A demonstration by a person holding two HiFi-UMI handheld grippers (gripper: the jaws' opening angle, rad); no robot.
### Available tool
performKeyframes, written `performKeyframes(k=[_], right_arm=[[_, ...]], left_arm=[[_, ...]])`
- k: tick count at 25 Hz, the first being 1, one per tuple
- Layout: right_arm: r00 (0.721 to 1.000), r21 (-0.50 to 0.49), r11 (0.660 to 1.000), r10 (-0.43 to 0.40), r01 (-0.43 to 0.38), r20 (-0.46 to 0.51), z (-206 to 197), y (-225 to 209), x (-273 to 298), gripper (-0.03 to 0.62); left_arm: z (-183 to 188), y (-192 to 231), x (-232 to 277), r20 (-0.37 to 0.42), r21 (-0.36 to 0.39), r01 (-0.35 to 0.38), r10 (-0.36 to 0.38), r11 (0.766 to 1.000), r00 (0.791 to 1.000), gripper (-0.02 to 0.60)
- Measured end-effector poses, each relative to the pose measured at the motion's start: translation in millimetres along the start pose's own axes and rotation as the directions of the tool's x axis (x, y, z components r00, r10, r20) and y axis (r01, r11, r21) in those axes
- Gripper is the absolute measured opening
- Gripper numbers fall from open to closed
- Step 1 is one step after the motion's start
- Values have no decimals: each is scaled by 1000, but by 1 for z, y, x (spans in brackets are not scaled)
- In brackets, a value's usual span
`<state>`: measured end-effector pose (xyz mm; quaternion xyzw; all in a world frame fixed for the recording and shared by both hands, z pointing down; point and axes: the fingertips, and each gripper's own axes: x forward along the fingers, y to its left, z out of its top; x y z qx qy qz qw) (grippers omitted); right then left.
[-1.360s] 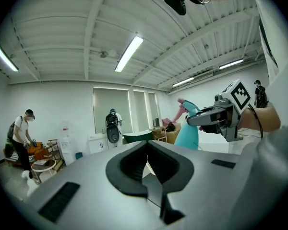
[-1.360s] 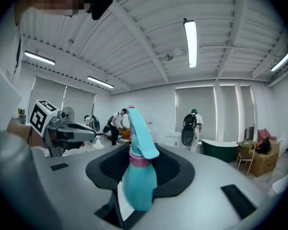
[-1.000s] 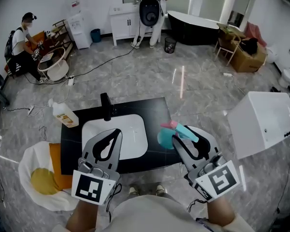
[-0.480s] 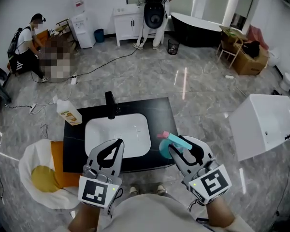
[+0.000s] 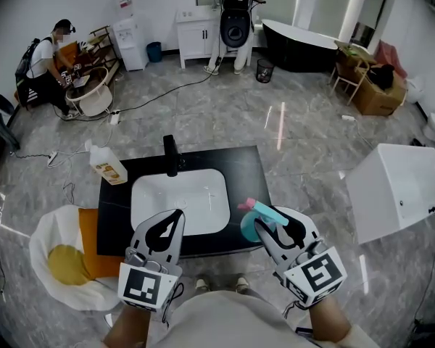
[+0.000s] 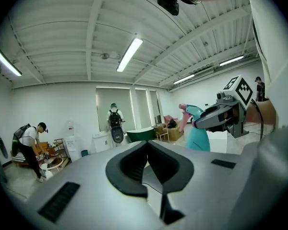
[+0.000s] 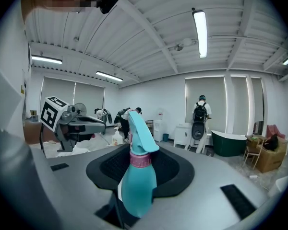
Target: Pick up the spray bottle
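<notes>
The spray bottle (image 5: 251,220) is teal with a pink collar and stands upright between the jaws of my right gripper (image 5: 274,222), which is shut on its body. It hangs over the near right corner of the black counter (image 5: 239,171). In the right gripper view the spray bottle (image 7: 138,181) fills the gap between the dark pads (image 7: 175,169). My left gripper (image 5: 178,214) hovers over the counter's near edge, its tips together and nothing in it. From the left gripper view the spray bottle (image 6: 198,137) shows at the right, in the right gripper (image 6: 220,118).
A white sink (image 5: 175,200) with a black tap (image 5: 171,155) sits in the counter. A soap bottle (image 5: 106,167) stands at its far left corner. A white bag (image 5: 38,232) with yellow and orange things lies left; a white box (image 5: 397,187) stands right. People (image 5: 47,53) are far off.
Both grippers have sunk a little and drawn nearer to the counter's near edge. The spray bottle has stayed in the right gripper throughout.
</notes>
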<state>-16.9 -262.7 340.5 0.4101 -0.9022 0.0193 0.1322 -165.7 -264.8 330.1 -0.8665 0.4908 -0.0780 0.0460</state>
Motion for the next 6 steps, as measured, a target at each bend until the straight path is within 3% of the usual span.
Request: performKeyframes(k=[6], right_arm=[[1000, 15, 1000, 3, -3, 8, 1, -3, -5, 166]], left_arm=[[3, -4, 3, 1, -10, -3, 3, 1000, 1000, 20]])
